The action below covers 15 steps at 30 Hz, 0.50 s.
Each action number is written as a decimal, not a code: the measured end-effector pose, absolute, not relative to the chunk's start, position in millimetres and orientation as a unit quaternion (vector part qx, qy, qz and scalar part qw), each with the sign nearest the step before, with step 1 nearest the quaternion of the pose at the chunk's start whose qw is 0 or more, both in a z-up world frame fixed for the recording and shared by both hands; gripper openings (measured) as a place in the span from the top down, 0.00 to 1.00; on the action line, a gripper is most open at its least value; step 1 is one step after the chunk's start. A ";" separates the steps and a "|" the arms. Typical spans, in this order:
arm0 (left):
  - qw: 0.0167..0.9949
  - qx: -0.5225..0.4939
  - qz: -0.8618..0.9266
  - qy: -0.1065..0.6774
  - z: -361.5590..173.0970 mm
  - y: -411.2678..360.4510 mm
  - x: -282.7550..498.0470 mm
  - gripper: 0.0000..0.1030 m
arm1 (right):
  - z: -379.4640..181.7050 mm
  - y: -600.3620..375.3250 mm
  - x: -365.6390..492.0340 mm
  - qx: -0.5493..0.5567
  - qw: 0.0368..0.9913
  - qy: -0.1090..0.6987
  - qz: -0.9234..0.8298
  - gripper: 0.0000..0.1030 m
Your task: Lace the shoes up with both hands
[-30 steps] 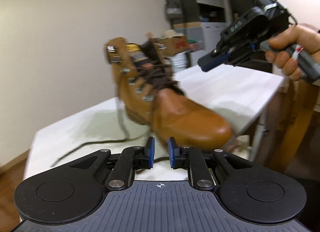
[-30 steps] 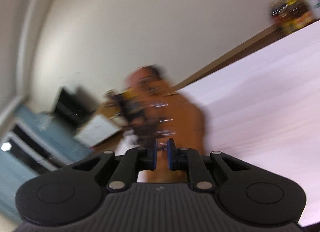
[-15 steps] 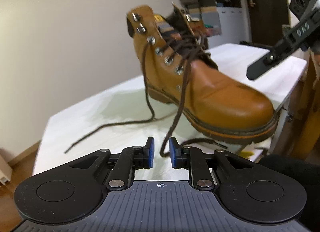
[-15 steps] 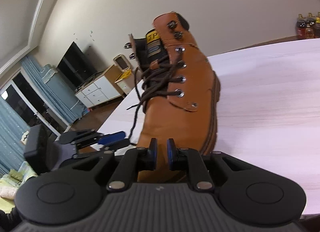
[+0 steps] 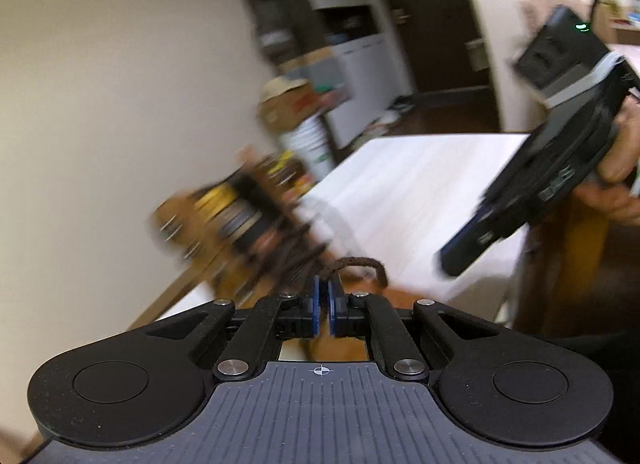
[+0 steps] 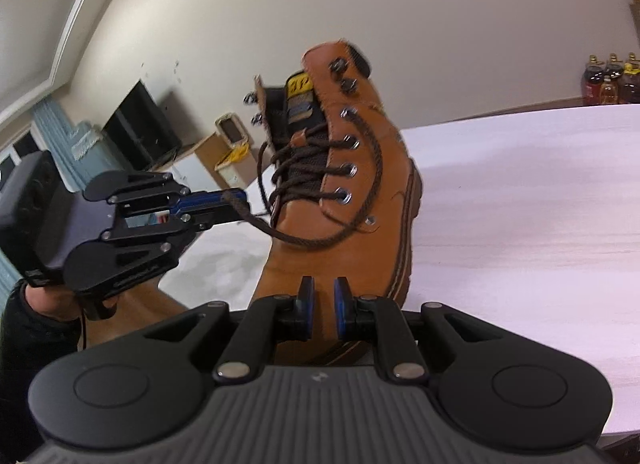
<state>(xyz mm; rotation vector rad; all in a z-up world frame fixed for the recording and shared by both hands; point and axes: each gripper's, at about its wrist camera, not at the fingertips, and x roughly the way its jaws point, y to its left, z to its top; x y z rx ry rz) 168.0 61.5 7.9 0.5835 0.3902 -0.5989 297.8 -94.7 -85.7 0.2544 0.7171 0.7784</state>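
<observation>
While the left gripper [image 6: 236,206] was closing its fingers on the limp brown lace [image 6: 360,200], taken near its free end, the stiff, heavy-looking boot [image 6: 352,224] stood at the worktop [image 6: 520,204] edge; right gripper [image 6: 320,304] fingers narrow, empty.

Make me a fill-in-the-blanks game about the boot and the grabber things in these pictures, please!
1. The left gripper, its jaws closing, has a dark brown ____ between them.
2. The tan boot stands on a ____ table.
3. The right gripper holds ____ between its blue pads.
4. The top two hooks on the boot have ____ lace through them.

Missing words: lace; white; nothing; no
</observation>
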 end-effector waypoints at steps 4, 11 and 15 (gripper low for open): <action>0.865 0.333 -0.311 0.212 -21.0 28.9 164.7 0.91 | -81.4 -109.8 295.5 0.118 0.867 0.332 0.351 0.87; 0.877 0.298 -0.314 0.209 -28.0 43.1 136.9 0.84 | -72.1 -123.1 301.7 0.105 0.876 0.318 0.346 0.86; 0.894 0.266 -0.303 0.195 -20.7 60.4 122.1 0.84 | -65.4 -105.2 307.0 0.077 0.870 0.306 0.379 0.85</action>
